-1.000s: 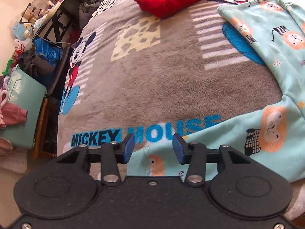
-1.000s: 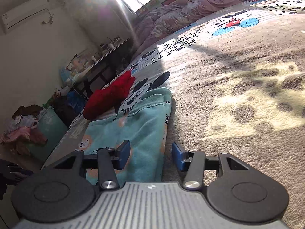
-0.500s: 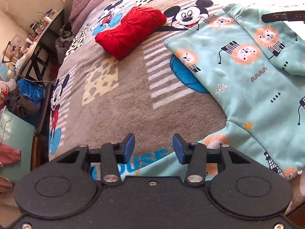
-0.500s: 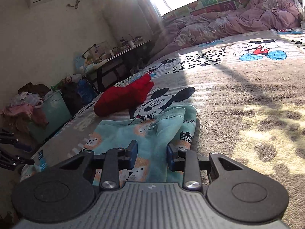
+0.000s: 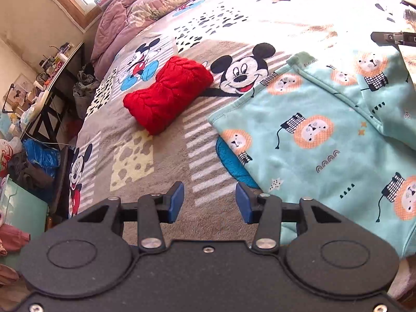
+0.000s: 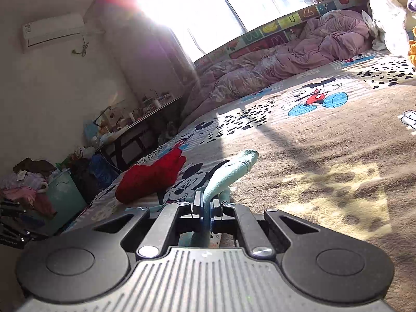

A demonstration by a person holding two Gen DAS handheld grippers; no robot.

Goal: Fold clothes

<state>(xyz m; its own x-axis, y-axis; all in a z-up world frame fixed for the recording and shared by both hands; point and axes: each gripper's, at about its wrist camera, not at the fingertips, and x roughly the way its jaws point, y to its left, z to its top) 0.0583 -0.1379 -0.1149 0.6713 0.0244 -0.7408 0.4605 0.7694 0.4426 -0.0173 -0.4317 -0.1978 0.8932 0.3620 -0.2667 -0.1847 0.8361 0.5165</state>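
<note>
A light teal garment with lion prints (image 5: 325,135) lies spread on the right of the Mickey Mouse blanket (image 5: 145,171). My left gripper (image 5: 209,202) is open above bare blanket, just left of the garment's lower edge, with nothing between its blue pads. My right gripper (image 6: 206,209) is shut on a fold of the teal garment (image 6: 228,171), which rises between the fingers and stretches away across the bed. Part of the right gripper (image 5: 390,37) shows at the far right edge of the left wrist view. A folded red knit sweater (image 5: 169,96) sits beyond, beside a Mickey face.
A rumpled purple duvet (image 6: 299,57) is piled at the head of the bed under the window. Left of the bed stand a cluttered dark desk (image 5: 49,78), a teal bin (image 6: 65,195) heaped with clothes and a blue bag (image 5: 41,153). A white pile (image 6: 390,13) sits at the far right.
My right gripper has closed from open onto the teal garment's edge. The left gripper has lifted and tilted up, so more of the garment and the red sweater are in view.
</note>
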